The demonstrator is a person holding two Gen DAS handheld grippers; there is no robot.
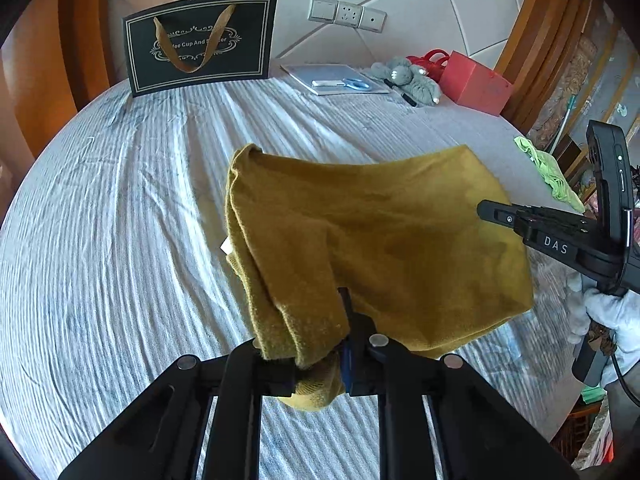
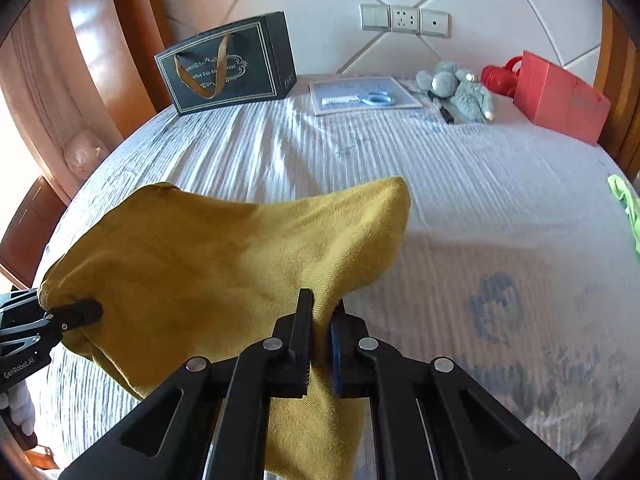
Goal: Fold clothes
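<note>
A mustard-yellow knit garment (image 1: 380, 236) is held up over the striped bed sheet (image 1: 120, 208), stretched between both grippers. My left gripper (image 1: 320, 344) is shut on a bunched edge of it at the near left; it also shows in the right wrist view (image 2: 86, 312). My right gripper (image 2: 322, 320) is shut on the garment's (image 2: 224, 256) right edge, and it shows from the side in the left wrist view (image 1: 486, 210). The far corners of the garment hang loose.
At the headboard stand a dark gift bag (image 1: 200, 42), a flat booklet (image 1: 332, 78), a grey plush toy (image 1: 408, 78), a black pen (image 1: 404, 94) and a red paper bag (image 1: 476, 82). A light green cloth (image 1: 548, 172) lies at the bed's right edge.
</note>
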